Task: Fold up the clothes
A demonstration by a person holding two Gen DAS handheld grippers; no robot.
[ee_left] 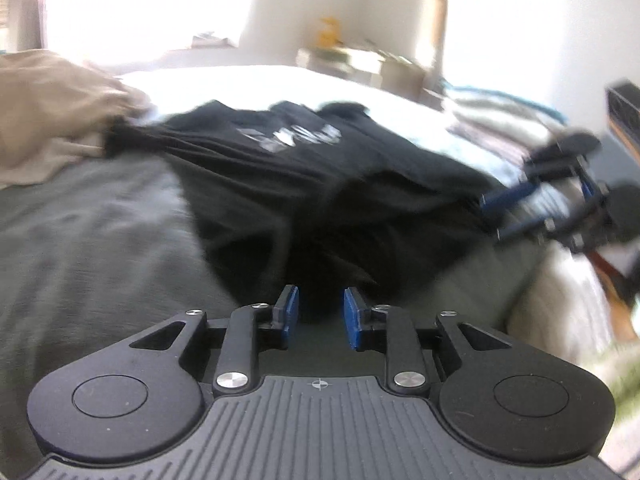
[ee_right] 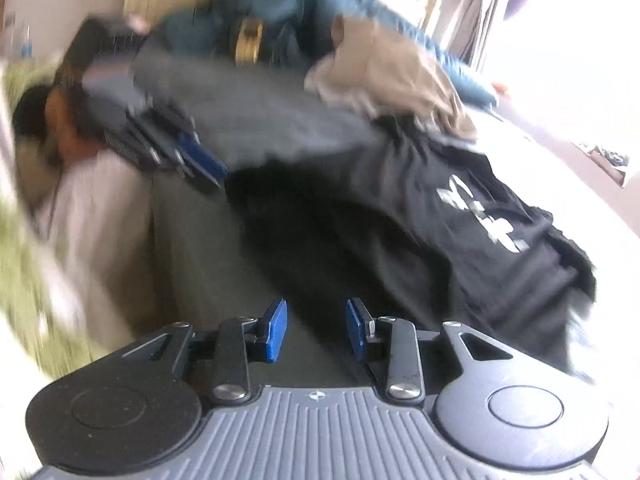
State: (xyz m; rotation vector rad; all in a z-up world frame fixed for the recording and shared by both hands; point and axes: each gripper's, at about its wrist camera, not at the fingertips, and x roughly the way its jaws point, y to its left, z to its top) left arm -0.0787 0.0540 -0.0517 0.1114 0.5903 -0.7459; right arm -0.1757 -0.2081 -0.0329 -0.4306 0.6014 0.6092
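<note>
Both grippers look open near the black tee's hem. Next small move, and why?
Probably ease the left gripper forward and shut it on the near edge of the black T-shirt. Its jaws stand open with the dark cloth right at the fingertips, nothing gripped. The right gripper is also open, with the shirt's edge just ahead. The frames are blurred, so settle first.

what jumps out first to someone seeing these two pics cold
A black T-shirt with white print sprawls across the grey bedcover, filling the middle of both views. A tan garment is heaped at its far left. The left tongs and right tongs both gape open at the shirt's near edge.
</note>
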